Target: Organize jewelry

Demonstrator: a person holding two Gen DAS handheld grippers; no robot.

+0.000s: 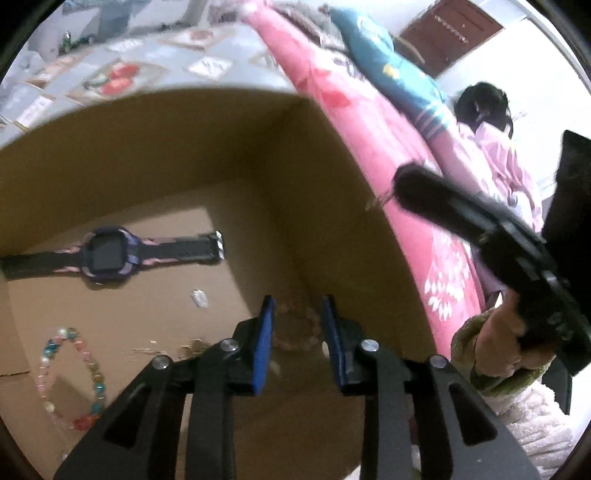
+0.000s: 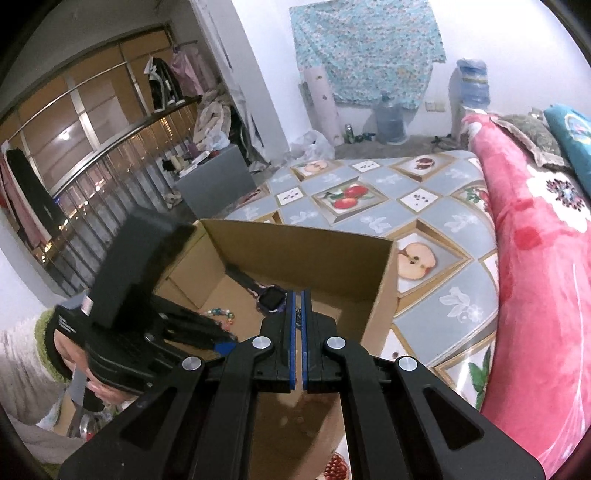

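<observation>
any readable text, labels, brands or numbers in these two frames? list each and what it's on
No text can be read in either view.
Watch: screen dark, no digits or brand visible.
Small white tag on the cardboard box floor: too blurred to read.
Brown panel on the far wall: a row of marks, too small to read.

black left gripper (image 1: 298,325) with blue pads, silver screws, green knit cuff (image 1: 476,350), white fleecy sleeve (image 1: 535,424)

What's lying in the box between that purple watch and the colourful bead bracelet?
In the left wrist view, bare cardboard floor separates the watch from the bead bracelet; a small silvery scrap lies off to the side.
</observation>
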